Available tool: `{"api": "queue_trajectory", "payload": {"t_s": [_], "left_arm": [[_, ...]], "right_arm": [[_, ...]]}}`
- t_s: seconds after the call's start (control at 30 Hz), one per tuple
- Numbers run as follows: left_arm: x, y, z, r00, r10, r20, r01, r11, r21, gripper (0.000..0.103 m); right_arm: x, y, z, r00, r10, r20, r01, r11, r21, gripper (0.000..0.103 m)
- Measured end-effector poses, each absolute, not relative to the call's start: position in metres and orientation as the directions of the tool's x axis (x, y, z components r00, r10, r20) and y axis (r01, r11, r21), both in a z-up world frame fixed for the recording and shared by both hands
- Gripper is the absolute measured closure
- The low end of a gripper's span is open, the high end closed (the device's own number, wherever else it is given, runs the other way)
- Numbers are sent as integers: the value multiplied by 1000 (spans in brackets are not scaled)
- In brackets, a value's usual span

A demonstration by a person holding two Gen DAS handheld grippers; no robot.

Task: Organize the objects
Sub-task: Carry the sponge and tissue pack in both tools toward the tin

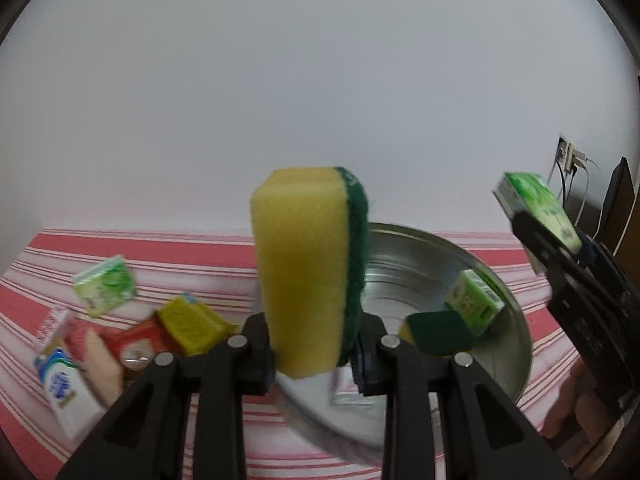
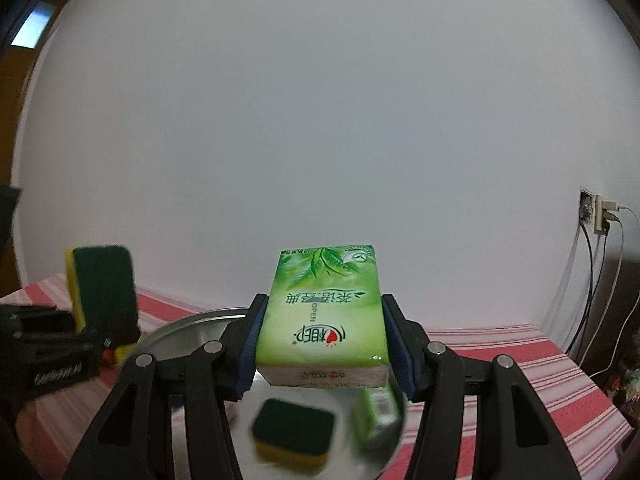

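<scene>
A round metal basin (image 1: 448,264) sits on the bench and holds three things: a sponge lying green side up (image 2: 292,430), a green tissue pack leaning against the basin wall (image 1: 474,300), and a small pale packet (image 1: 352,392) too blurred to identify.

The left gripper (image 1: 312,364) has its jaws clamped on a yellow sponge with a green scouring face (image 1: 304,268), held upright above the near rim of the basin. The right gripper (image 2: 324,344) has its jaws clamped on the long sides of another green tissue pack (image 2: 324,312), printed face up (the word OPEN reads sideways on it), held in the air over the basin.

Outside the basin, toward the left edge of the bench, lies a loose cluster: a third green tissue pack (image 1: 105,286), a yellow sponge (image 1: 192,322), a red packet (image 1: 134,344), and a white and blue carton (image 1: 66,396) lying tilted.

The bench is covered by a red and white striped cloth (image 2: 520,364). Behind it stands a plain white wall (image 2: 320,120). Past the right edge of the bench, a wall socket (image 2: 596,216) carries plugs, with cables (image 2: 588,280) hanging down from it. At the far upper left of the right wrist view, a wooden door frame (image 2: 12,68) shows.
</scene>
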State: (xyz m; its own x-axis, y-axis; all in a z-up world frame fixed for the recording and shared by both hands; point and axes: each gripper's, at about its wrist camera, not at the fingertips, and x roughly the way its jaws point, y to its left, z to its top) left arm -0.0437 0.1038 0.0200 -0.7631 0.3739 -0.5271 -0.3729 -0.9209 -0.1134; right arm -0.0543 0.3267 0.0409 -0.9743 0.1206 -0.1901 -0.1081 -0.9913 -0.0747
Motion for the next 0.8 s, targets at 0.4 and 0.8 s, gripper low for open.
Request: {"api": "queue_trajectory", "payload": {"t_s": [0.4, 0.8], "left_arm": [[-40, 171, 2, -725, 345, -596, -404, -914, -37, 75], [-41, 181, -8, -708, 304, -637, -405, -914, 15, 75]], "right_arm": [[-101, 363, 14, -925, 106, -365, -100, -994, -35, 45], [-116, 354, 3, -896, 79, -436, -66, -997, -45, 45]]}}
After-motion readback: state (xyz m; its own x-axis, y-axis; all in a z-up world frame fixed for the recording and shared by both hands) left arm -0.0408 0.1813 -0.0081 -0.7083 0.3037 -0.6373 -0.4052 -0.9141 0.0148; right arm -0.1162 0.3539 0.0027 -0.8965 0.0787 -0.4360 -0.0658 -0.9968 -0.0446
